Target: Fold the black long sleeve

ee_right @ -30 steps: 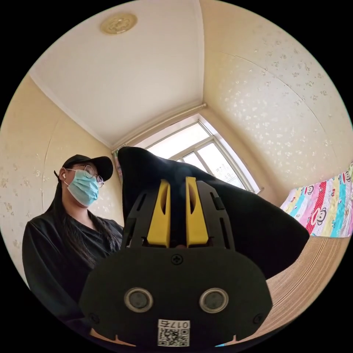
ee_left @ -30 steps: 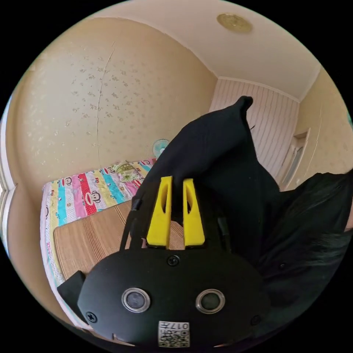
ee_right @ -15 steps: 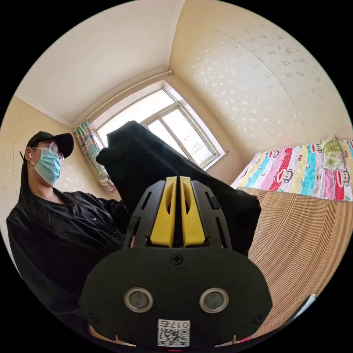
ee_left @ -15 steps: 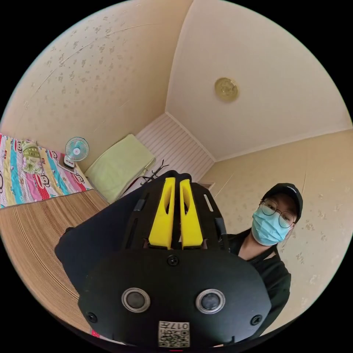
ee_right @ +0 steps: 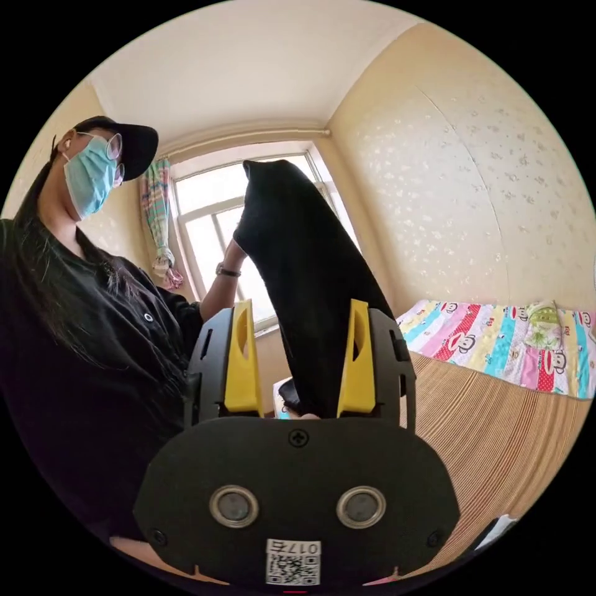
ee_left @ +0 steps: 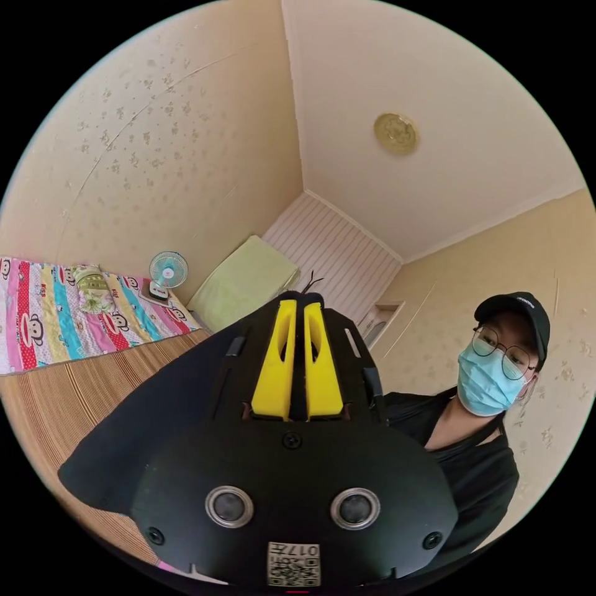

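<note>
The left gripper point(ee_left: 297, 354) has its yellow jaws pressed nearly together, with a thin dark strip of the black long sleeve point(ee_left: 155, 422) pinched between them; the cloth spreads out below and to the left of the jaws over the woven mat point(ee_left: 74, 397). The right gripper point(ee_right: 299, 357) stands with its jaws wide apart. The black cloth point(ee_right: 304, 261) rises between them toward the window point(ee_right: 211, 236), lying against the right-hand jaw but not pinched.

Beyond the right jaws the person's hand point(ee_right: 233, 254) meets the raised end of the cloth. Farther off lie the striped bedsheet point(ee_right: 496, 347) and, past the left jaws, a small fan point(ee_left: 166, 273).

To do this step well, in my judgement, the left grip should stay firm on its edge while the right takes a fresh hold lower down — on a seam or a cuff, not on loose middle cloth — so the garment hangs flat and can be laid straight on the mat.

Half a second ago the right jaws were closed on the cloth; now they are open. The left jaws are clamped as before, though both cameras have swung.
</note>
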{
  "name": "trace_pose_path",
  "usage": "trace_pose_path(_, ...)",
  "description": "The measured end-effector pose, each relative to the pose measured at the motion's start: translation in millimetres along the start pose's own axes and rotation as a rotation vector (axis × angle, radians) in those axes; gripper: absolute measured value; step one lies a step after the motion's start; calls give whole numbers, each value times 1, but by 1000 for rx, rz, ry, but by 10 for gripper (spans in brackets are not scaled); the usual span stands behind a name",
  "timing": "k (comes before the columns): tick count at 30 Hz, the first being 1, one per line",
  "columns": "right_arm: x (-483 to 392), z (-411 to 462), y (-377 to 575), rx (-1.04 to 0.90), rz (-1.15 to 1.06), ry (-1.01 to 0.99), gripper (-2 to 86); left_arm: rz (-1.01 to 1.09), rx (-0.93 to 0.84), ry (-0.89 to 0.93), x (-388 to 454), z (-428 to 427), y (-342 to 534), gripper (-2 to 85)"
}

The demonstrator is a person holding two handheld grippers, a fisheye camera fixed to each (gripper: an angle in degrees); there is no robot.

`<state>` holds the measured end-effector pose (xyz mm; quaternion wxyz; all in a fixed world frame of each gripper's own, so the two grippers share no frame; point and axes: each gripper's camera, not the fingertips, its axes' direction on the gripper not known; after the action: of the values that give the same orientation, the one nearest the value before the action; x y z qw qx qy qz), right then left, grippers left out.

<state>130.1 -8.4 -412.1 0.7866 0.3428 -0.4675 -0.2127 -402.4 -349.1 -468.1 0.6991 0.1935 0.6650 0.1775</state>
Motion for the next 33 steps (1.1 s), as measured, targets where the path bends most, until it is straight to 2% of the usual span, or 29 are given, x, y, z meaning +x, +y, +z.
trace_pose_path(3, 2, 69, -14, -207, 19, 147, 170, 21, 38, -19, 15, -9, 3, -2)
trace_pose_path(5, 9, 109, -20, -345, 6, 189, 125, 19, 106, -10, 23, -21, 8, -2)
trace_pose_path(7, 10, 107, -39, -255, 10, 307, 44, 20, 136, -27, 31, -34, 10, -2)
trace_pose_path(10, -3, 64, -74, -92, -24, 451, 26, 109, 193, -119, 57, -70, 21, -1)
trace_pose_path(13, -33, 8, -121, 87, -122, 436, 20, 221, 192, -219, 99, -96, 36, -1)
trace_pose_path(16, -59, -4, -189, 55, -247, 549, 17, 310, 174, -487, 145, -92, 30, 0)
trace_pose_path(18, -54, 15, -230, -51, -275, 637, 17, 327, 124, -547, 146, -80, 7, 1)
trace_pose_path(21, 1, 67, -279, -218, -250, 761, 17, 234, 0, -633, 91, -60, -51, 3)
trace_pose_path(24, 115, 147, -293, -482, -136, 842, 18, 80, -163, -716, -29, -27, -100, 9)
trace_pose_path(26, 195, 202, -278, -589, -80, 846, 19, -47, -301, -793, -156, 6, -112, 22)
trace_pose_path(28, 295, 271, -226, -739, 16, 859, 20, -229, -323, -854, -254, 20, -93, 36)
trace_pose_path(30, 342, 308, -173, -832, 101, 918, 18, -404, -315, -849, -333, 25, -52, 55)
trace_pose_path(33, 356, 336, -71, -795, 216, 779, 10, -595, -249, -797, -403, 41, 57, 88)
